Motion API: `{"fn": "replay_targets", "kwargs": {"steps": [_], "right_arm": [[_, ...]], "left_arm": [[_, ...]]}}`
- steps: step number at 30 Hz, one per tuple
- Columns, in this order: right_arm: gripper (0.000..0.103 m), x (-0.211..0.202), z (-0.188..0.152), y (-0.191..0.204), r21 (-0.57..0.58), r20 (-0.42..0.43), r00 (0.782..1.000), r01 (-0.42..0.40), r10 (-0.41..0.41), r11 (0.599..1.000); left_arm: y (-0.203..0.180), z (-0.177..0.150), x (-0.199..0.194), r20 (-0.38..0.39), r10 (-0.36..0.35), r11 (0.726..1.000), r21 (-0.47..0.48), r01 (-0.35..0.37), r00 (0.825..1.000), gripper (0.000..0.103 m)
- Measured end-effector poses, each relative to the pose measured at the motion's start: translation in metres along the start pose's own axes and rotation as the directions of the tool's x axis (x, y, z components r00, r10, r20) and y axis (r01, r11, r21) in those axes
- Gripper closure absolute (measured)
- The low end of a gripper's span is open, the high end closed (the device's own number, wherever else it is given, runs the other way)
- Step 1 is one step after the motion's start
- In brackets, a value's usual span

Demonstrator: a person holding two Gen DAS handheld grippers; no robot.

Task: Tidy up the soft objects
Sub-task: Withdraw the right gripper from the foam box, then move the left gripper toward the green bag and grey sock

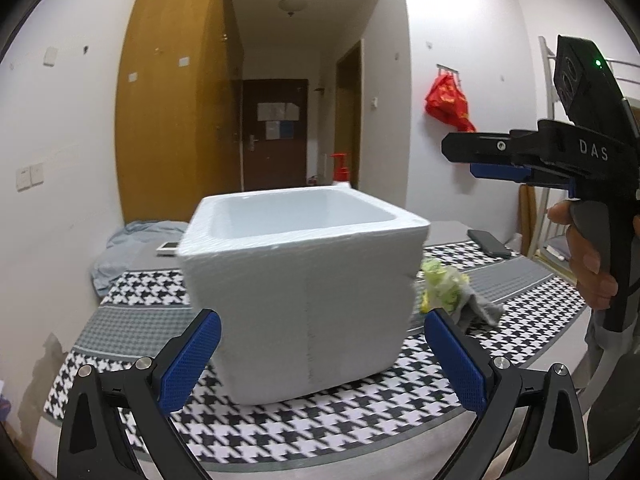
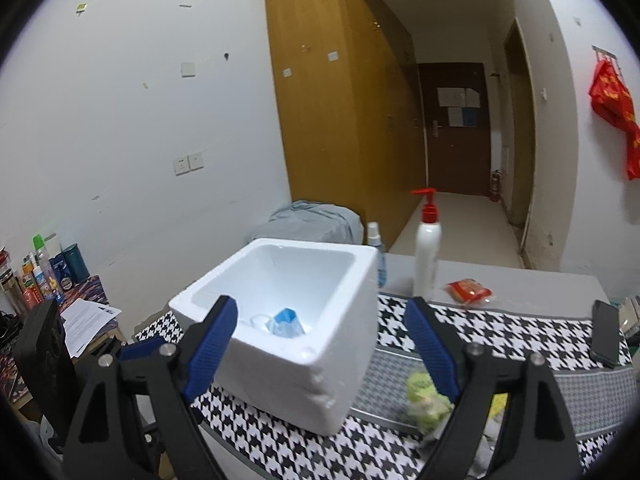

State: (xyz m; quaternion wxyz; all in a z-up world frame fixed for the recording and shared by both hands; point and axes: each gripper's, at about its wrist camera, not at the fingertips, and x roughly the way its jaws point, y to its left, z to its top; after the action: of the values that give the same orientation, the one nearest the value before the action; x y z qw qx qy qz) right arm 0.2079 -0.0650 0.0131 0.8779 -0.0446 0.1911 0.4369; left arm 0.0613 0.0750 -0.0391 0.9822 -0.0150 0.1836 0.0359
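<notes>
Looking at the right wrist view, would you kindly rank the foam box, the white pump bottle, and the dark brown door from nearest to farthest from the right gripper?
From the right gripper:
1. Foam box, right in front, partly between the open fingers.
2. White pump bottle, standing behind the box, a little to the right.
3. Dark brown door, at the far end of the hallway.

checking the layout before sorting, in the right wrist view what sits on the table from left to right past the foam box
white foam box → blue spray bottle → white pump bottle with red top → red snack packet → black phone
</notes>
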Motion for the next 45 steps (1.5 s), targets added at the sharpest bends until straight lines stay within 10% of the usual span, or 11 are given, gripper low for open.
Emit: {"fn": "replay_targets", "kwargs": {"steps": [45], "right_arm": [[0.004,-0.111,-0.107,-0.097,0.187,0.007,0.928,0.365,-0.372,0.912]], "left_arm": [[-0.119,0.016,0.079,-0.106,-0.353,0.926,0.102,0.364,0.929,0.001]]}}
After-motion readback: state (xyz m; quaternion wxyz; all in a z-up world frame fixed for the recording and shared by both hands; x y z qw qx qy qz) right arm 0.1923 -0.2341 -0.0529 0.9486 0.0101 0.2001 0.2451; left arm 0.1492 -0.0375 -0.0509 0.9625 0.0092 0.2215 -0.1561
